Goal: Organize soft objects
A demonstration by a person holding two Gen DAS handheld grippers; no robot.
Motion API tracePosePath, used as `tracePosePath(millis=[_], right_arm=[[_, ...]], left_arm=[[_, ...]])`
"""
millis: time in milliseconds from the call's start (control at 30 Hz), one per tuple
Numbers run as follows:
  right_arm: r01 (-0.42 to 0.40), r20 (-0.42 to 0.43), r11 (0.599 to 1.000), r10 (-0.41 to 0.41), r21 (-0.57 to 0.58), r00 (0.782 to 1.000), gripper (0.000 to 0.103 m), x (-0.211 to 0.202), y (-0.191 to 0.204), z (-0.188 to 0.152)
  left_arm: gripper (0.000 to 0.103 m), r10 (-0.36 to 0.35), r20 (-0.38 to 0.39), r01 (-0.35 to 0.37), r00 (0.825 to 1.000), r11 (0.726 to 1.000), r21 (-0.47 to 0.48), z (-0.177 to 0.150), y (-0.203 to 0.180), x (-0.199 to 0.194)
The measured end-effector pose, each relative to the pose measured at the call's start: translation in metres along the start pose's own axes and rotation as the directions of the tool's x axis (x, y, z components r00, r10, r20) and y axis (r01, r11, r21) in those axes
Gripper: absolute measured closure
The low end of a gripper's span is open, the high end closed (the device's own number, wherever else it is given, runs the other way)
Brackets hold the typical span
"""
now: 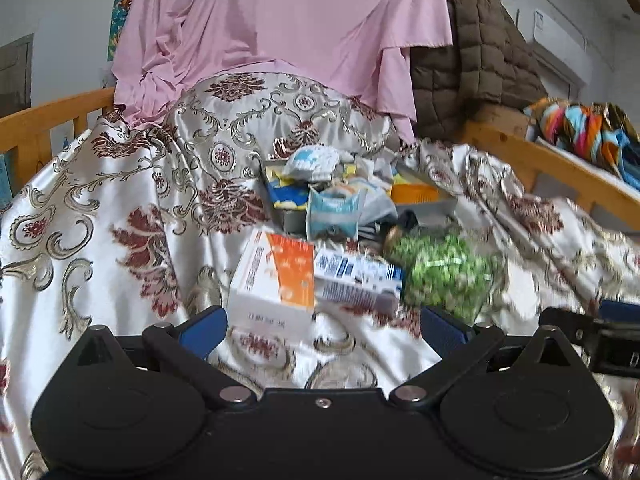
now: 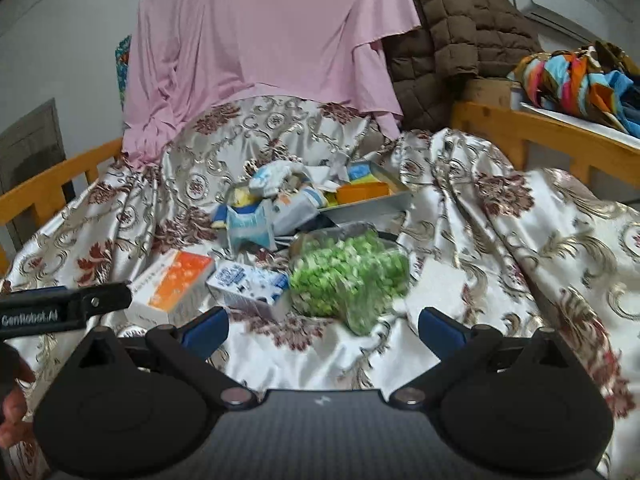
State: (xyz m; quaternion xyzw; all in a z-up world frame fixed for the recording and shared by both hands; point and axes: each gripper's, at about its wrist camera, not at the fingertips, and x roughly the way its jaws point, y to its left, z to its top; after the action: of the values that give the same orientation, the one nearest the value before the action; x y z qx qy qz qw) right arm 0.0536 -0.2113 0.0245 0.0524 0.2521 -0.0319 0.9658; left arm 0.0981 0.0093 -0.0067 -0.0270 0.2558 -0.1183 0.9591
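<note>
The clear plastic bag of green pieces [image 2: 348, 276] lies on the patterned satin bedspread [image 2: 500, 240], just ahead of the right claw [image 2: 323, 326], whose blue-padded fingers are spread, empty. Ahead of the equally released left claw [image 1: 324, 330] lie an orange-and-white carton [image 1: 276, 280] and a blue-and-white carton [image 1: 356, 280], side by side.

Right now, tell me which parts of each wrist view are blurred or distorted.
Left wrist view: the green bag and blue-and-white carton smear with motion blur; the wooden bed rail bows from fisheye distortion. Right wrist view: the green bag is streaked, the tray behind it softer, and the corners darken into vignette.
</note>
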Motion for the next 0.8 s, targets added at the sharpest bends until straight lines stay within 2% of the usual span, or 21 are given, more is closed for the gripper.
tracePosePath(millis=[133,300,800], right_arm=[[0.021,-0.012,1.000,-0.022,-0.009,1.000,0.000,-0.006,0.001,-0.010],[0.037,-0.008,0.999,-0.037,-0.032,0.999,0.000,-0.010,0.004,-0.014],[0.056,-0.038,0.998,-0.056,-0.001,0.998,0.000,-0.006,-0.004,-0.016]], left_arm=[[0.001,0.002,-0.025,-0.002,1.000,1.000,0.029,-0.009,-0.004,-0.003],[0.001,0.008,-0.017,-0.007,1.000,0.999,0.047,-0.010,-0.007,-0.009],[0.001,0.046,-0.042,-0.043,0.998,0.996,0.082,-0.017,-0.009,-0.002]])
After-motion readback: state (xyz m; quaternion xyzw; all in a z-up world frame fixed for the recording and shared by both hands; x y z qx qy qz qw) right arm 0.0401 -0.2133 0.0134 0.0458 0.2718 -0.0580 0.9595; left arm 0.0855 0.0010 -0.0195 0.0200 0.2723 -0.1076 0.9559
